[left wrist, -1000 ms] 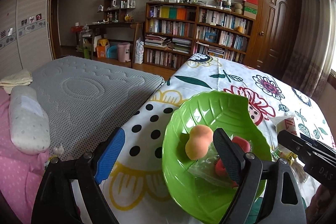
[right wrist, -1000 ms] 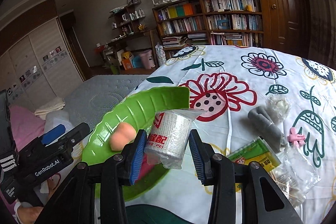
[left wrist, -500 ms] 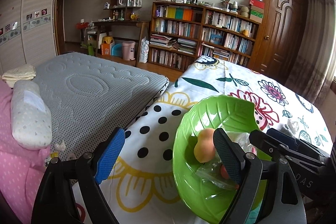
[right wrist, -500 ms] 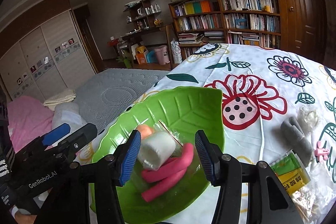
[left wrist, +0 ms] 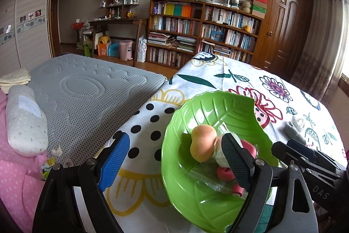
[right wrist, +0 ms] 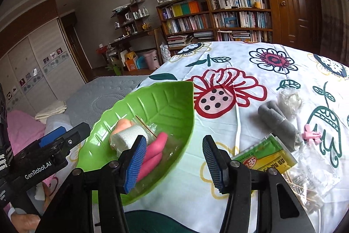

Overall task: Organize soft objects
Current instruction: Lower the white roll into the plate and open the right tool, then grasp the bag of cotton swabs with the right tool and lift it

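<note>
Progress looks roughly halfway to us: the glossy green leaf-shaped plastic bowl (right wrist: 165, 102), sitting left of centre in the right wrist view, is already holding a peach egg-shaped sponge (left wrist: 202, 142), a white gauze roll in clear wrap (right wrist: 127, 139) and pink foam tubes (right wrist: 154, 150). We are holding the right claw (right wrist: 172, 164) spread apart and empty above the bowl's near rim, and the left claw (left wrist: 174, 162) is likewise gaping wide, gripping nothing. Still lying on the flower-printed cloth of the desk (right wrist: 272, 58), at the right of the frame, are a grey rolled felt-like cloth (right wrist: 277, 121), a crinkly clear bag (right wrist: 289, 98), a small pink rubbery figure (right wrist: 310, 134) and a yellow-green printed packet (right wrist: 268, 158).
</note>
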The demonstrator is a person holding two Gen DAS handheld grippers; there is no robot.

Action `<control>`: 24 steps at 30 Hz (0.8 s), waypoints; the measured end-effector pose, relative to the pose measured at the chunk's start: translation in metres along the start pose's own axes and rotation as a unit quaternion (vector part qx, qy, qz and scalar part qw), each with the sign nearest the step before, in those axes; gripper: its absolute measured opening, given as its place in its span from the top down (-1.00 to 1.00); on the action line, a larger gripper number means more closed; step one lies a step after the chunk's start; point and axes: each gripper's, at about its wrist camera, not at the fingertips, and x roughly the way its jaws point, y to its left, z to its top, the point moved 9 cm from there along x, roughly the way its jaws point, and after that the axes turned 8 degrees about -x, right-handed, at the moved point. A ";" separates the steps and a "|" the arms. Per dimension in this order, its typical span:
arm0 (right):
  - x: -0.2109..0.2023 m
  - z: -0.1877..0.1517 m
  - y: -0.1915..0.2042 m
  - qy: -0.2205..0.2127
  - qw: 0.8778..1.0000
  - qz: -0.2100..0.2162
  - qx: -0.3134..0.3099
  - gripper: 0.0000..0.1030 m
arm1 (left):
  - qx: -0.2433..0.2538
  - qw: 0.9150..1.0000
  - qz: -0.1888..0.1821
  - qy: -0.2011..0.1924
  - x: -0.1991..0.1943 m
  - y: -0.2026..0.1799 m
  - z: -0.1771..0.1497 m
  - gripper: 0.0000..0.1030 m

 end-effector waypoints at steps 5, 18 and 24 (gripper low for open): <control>-0.013 -0.007 -0.020 -0.004 1.000 -0.021 0.019 -0.11 | 0.006 1.000 -0.007 0.005 0.000 -0.008 -0.004 -0.68; -0.051 -0.028 -0.090 -0.007 0.995 -0.084 0.054 -0.14 | 0.024 0.999 -0.022 0.014 -0.001 -0.026 -0.013 -0.68; -0.066 -0.047 -0.119 0.003 0.992 -0.108 0.066 -0.17 | 0.035 0.999 -0.033 0.020 -0.003 -0.038 -0.019 -0.68</control>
